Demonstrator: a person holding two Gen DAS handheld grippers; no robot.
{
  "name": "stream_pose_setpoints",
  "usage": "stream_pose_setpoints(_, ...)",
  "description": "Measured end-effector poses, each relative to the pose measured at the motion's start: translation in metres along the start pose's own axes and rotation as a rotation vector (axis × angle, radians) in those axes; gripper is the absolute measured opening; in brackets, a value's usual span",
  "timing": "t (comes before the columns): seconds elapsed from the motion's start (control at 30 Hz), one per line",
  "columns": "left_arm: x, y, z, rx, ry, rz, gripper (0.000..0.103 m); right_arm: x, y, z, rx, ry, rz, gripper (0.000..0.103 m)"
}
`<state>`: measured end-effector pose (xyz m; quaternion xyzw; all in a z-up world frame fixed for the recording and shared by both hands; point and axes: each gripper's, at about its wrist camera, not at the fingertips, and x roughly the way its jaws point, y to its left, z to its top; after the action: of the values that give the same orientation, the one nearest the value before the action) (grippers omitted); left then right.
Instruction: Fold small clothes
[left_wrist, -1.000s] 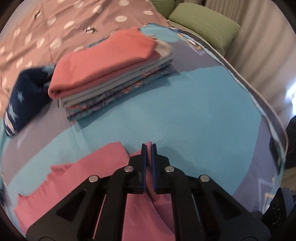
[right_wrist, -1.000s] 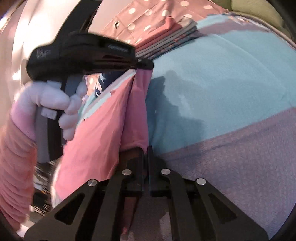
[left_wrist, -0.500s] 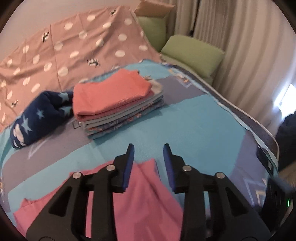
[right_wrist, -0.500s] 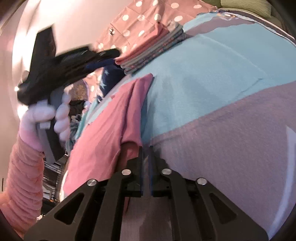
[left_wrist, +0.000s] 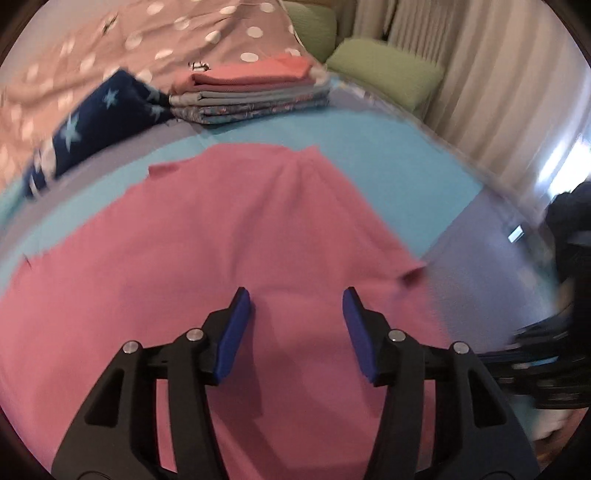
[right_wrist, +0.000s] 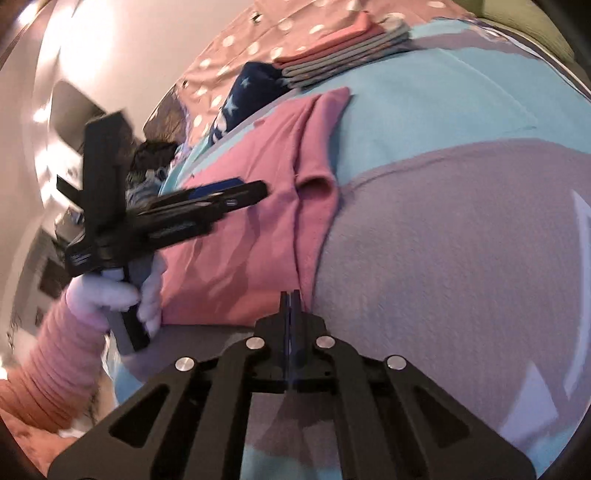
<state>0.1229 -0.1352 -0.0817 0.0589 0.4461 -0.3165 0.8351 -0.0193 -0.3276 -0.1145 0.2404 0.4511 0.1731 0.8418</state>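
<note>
Bed (left_wrist: 388, 166) with a blue-and-lilac cover. Lying directly on it: a spread pink garment (left_wrist: 240, 240), a stack of folded clothes (left_wrist: 251, 92) beyond it, a navy star-patterned item (left_wrist: 96, 118) beside the stack, a polka-dot quilt (left_wrist: 147, 40), and green pillows (left_wrist: 384, 70).

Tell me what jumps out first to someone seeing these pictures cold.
The pink garment spread across the blue-and-lilac bedcover dominates both views. The left gripper hovers over it, jaws opening with nothing between them, while the right gripper is shut at its near edge. Behind sits a neat stack of folded clothes.
</note>
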Motion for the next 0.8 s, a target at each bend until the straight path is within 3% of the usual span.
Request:
stream_pose_setpoints(0.07, -0.022, 0.005, -0.004, -0.029, -0.057, -0.010, 0.056, -0.009, -0.001, -0.004, 0.004, -0.012, -0.024, 0.006)
stream_pose_setpoints(0.23, -0.095, 0.044, -0.044, -0.138, -0.231, 0.065, 0.071, -0.032, 0.008, -0.009, -0.045, -0.085, -0.091, 0.009)
stream_pose_setpoints(0.4, -0.161, 0.109, -0.125, -0.313, -0.282, 0.246, 0.072, -0.017, 0.035, 0.003, -0.122, -0.062, -0.102, 0.014)
stream_pose_setpoints(0.5, -0.205, 0.147, -0.179, -0.440, -0.322, 0.287, 0.066, -0.002, 0.064, 0.011, -0.175, -0.041, -0.098, 0.016)
stream_pose_setpoints(0.63, -0.238, 0.170, -0.238, -0.553, -0.363, 0.240, 0.034, 0.018, 0.109, 0.014, -0.264, -0.010, -0.074, 0.021)
stream_pose_setpoints(0.8, -0.236, 0.175, -0.275, -0.577, -0.354, 0.173, 0.033, 0.052, 0.178, 0.006, -0.422, 0.048, -0.036, 0.024)
